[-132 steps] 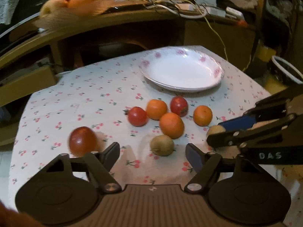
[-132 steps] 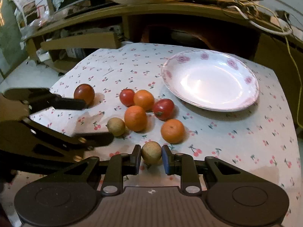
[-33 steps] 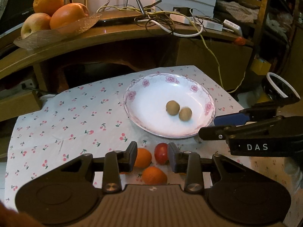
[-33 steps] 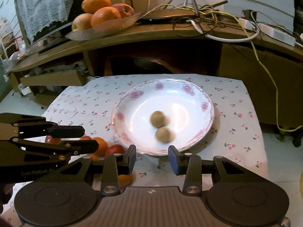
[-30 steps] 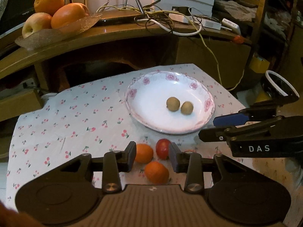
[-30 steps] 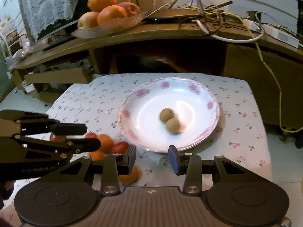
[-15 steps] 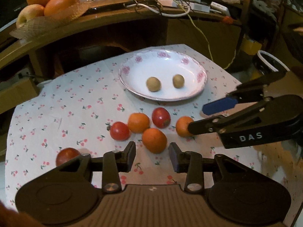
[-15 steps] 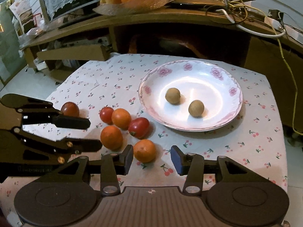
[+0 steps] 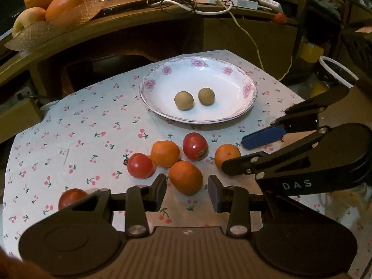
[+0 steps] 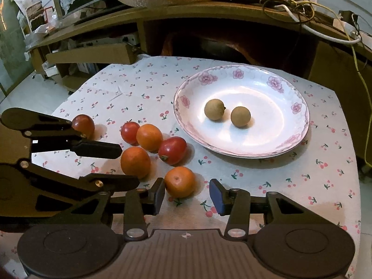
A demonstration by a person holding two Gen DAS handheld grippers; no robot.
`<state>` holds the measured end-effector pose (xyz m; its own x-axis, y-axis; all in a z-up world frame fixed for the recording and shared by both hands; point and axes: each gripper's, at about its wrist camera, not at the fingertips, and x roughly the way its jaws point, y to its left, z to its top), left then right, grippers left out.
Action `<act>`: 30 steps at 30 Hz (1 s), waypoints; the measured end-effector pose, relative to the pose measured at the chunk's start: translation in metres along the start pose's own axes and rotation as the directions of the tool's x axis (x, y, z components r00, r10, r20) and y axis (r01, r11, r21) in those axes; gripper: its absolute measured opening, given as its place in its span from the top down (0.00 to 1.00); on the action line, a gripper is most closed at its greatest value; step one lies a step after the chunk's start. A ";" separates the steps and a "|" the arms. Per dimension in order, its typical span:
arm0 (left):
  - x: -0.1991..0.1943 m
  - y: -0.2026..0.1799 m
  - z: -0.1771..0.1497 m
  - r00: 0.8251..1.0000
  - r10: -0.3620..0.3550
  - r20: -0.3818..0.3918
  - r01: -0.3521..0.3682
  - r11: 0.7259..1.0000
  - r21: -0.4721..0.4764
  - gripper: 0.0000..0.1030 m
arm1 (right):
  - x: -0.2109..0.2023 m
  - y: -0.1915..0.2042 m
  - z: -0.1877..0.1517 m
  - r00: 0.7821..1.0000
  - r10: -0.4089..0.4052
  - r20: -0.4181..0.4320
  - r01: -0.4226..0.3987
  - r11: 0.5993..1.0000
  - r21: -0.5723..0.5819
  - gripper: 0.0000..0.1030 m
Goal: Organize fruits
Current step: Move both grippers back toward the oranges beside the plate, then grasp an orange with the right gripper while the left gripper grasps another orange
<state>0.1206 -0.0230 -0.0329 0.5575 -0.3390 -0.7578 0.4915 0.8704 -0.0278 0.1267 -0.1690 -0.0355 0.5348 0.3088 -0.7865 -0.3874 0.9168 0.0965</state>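
Orange fruit sits right in front of each of our grippers. On our left side, the left gripper (image 9: pixel 187 191) is open wide and holds nothing. One orange (image 9: pixel 185 177) lies straight ahead of it, just past the fingertips, in line with the gap between them. It is round, so it has no long side to line up with. A red tomato (image 9: pixel 140 165) sits just to the left of that orange, so we think the left finger could bump it.

On our right side, the right gripper (image 10: pixel 187 195) is open wide too, and empty. Another orange (image 10: pixel 179 181) lies just ahead of it, close to the left finger (image 10: pixel 160 194) and nearly touching it, so it is not in the middle of the gap. We think this gripper should slide a bit to the left before it closes.

Past the fruit, the plate (image 10: pixel 300 125) already holds two small brown fruits (image 10: pixel 214 109). It stands ahead and a little to the right, nearer to the right gripper.
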 end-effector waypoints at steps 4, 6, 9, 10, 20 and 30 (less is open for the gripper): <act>0.003 0.002 0.001 1.000 -0.016 0.000 0.016 1.000 -0.023 0.57 | 0.000 -0.001 0.001 1.000 0.008 -0.004 -0.008 1.000 0.004 0.60; 0.004 0.004 0.001 1.000 -0.027 -0.003 0.027 0.999 -0.036 0.57 | 0.000 0.000 0.001 1.000 0.016 -0.004 -0.015 1.000 0.007 0.66; 0.005 0.005 0.001 0.999 -0.036 -0.003 0.036 0.998 -0.049 0.57 | -0.001 0.000 0.001 1.000 0.018 -0.005 -0.018 1.000 0.004 0.71; 0.006 0.005 0.001 0.999 -0.038 -0.004 0.038 0.998 -0.052 0.57 | -0.001 0.000 0.001 1.000 0.013 -0.005 -0.013 1.000 0.002 0.71; 0.011 0.005 0.002 0.999 -0.033 0.001 0.033 0.998 -0.061 0.59 | -0.007 -0.003 0.001 1.000 -0.010 -0.024 0.010 1.000 0.000 0.72; -0.004 -0.003 -0.006 0.999 -0.049 0.009 0.049 0.998 0.025 0.63 | -0.018 -0.008 -0.008 0.999 -0.004 -0.042 0.004 1.000 -0.007 0.72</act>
<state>0.1133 -0.0218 -0.0337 0.5386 -0.3849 -0.7495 0.5352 0.8434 -0.0485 0.1141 -0.1837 -0.0263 0.5045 0.2939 -0.8119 -0.3903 0.9164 0.0893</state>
